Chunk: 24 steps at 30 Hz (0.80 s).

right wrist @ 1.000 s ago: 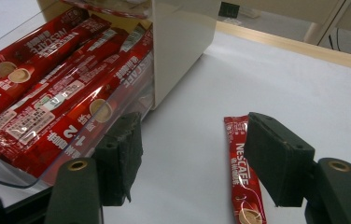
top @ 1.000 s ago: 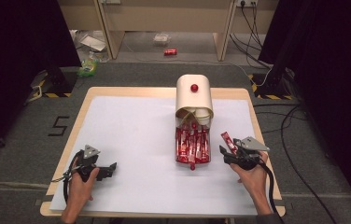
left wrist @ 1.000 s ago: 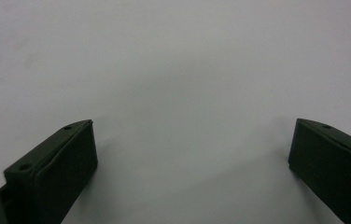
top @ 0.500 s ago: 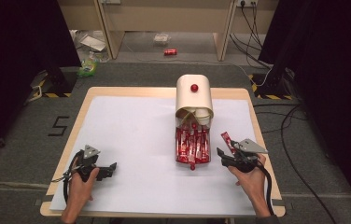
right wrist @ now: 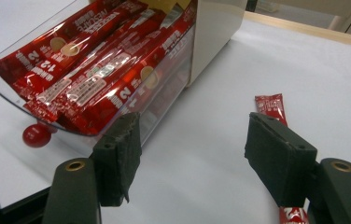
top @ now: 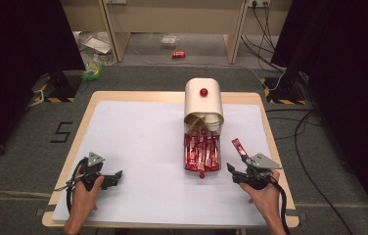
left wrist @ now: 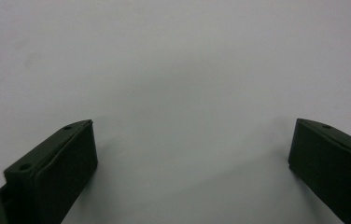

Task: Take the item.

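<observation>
Evidently the work in hand is moving red sachets between the desk [top: 138,142] and the dispenser [top: 203,103], a cream box with a red knob on top and a clear drawer [right wrist: 5,86] pulled out toward the person. The drawer stands open and full of sachets [top: 201,152], presumably so that they can be reached from above. One loose sachet [top: 238,147] lies flat on the desk just right of the drawer, pointing away from the person.

The right gripper [top: 241,172] sits near that loose sachet, at the end nearer the person. In the right gripper view its jaws stand wide with nothing pressed between them; the loose sachet [right wrist: 270,105] runs on past the right-hand jaw, and the drawer's wall lies just beyond the left-hand one. That pose looks like a line-up on the sachet, or a release just made; which, I cannot tell.

The left gripper [top: 115,176] rests on the desk well left of the drawer, jaws wide and empty over bare white surface, seemingly parked out of the way.

Compared with a second ago, little differs: the right gripper has edged slightly toward the person, the left has stayed put, and dispenser, drawer and loose sachet lie as they did.
</observation>
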Motion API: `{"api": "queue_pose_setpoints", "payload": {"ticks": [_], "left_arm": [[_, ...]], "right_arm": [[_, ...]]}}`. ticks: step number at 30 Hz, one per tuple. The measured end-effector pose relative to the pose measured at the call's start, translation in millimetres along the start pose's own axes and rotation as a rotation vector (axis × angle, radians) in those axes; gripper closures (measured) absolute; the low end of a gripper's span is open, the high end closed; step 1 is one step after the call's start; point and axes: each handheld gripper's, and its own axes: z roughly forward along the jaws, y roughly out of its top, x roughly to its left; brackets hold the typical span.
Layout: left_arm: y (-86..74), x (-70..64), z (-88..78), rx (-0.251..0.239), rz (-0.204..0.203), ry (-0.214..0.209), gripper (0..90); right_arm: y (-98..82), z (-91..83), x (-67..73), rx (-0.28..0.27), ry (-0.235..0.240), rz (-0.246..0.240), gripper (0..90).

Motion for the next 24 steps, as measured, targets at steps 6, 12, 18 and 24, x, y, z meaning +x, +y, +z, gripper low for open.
{"api": "queue_pose_setpoints", "payload": {"ticks": [6,12,18,24], "left_arm": [[0.0,0.0,0.0,0.0,0.0,0.0,0.6],[0.1,0.1,0.1,0.0,0.0,0.0,0.5],[0.0,0.1,0.1,0.0,0.0,0.0,0.5],[0.0,0.0,0.1,0.0,0.0,0.0,0.6]], "right_arm": [[-4.8,-3.6,3.2,0.004,0.011,0.002,36.1],[-10.8,-7.9,6.9,0.004,0.031,-0.002,36.0],[-14.1,-7.6,10.0,0.012,0.052,-0.008,35.8],[-17.1,-5.3,13.1,0.025,0.068,-0.016,35.6]]}}
